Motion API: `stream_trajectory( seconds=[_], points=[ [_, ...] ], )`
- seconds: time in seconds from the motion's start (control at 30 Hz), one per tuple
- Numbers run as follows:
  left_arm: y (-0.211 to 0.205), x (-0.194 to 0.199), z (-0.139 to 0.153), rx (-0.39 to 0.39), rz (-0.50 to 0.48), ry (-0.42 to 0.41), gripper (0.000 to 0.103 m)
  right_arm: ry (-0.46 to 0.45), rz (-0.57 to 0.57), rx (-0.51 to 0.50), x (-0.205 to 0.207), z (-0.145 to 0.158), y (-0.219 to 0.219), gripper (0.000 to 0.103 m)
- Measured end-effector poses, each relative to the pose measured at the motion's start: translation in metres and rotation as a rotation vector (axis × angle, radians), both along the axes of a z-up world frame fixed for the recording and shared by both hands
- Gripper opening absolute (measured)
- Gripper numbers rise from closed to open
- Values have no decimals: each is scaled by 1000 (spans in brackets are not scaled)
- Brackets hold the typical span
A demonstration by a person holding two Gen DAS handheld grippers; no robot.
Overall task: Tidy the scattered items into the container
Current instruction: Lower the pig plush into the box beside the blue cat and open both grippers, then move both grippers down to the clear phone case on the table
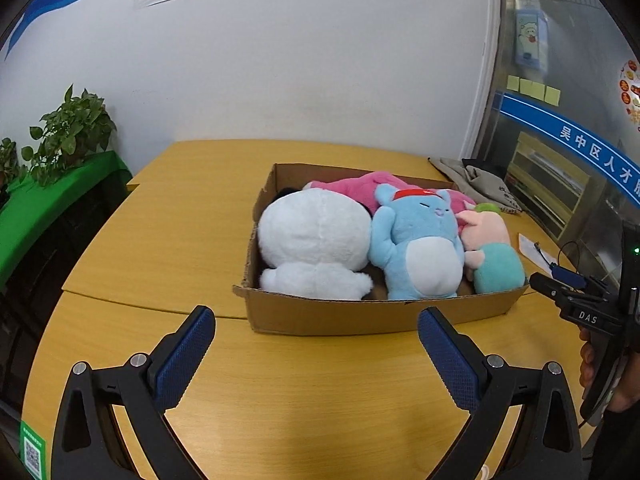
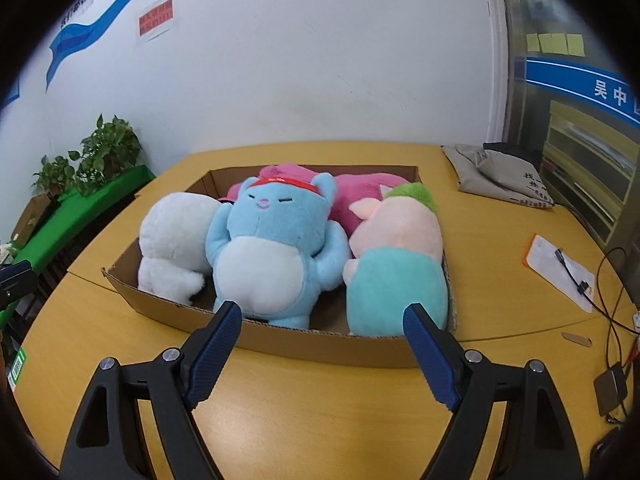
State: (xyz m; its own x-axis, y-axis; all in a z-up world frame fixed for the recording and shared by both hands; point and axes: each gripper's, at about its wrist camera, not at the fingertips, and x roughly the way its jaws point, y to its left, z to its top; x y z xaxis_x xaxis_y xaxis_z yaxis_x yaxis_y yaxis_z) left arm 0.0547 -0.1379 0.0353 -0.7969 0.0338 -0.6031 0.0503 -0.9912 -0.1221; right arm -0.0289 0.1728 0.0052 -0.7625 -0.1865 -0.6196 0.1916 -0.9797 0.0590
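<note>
Plush toys sitting in the cardboard box, mid-frame.

Both the left gripper and right gripper are hanging with jaws apart, holding nothing; the pink plush is lying largely hidden behind the blue plush, possibly face down.

The box is matt corrugated cardboard; the plush toys inside are fuzzy cloth. The worktop looks smooth, wood-grained. The tongs' pads are textured blue rubber.
</note>
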Motion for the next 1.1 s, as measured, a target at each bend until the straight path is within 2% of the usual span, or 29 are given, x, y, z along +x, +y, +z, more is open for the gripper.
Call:
stream_trajectory(
  seconds=[0.5, 1.1],
  points=[
    [39, -18, -16, 1, -68, -49, 103, -38, -41, 30, 13, -10, 10, 83],
    [45, -22, -21, 12, -68, -63, 103, -46, -38, 38, 15, -11, 9, 83]
  ],
)
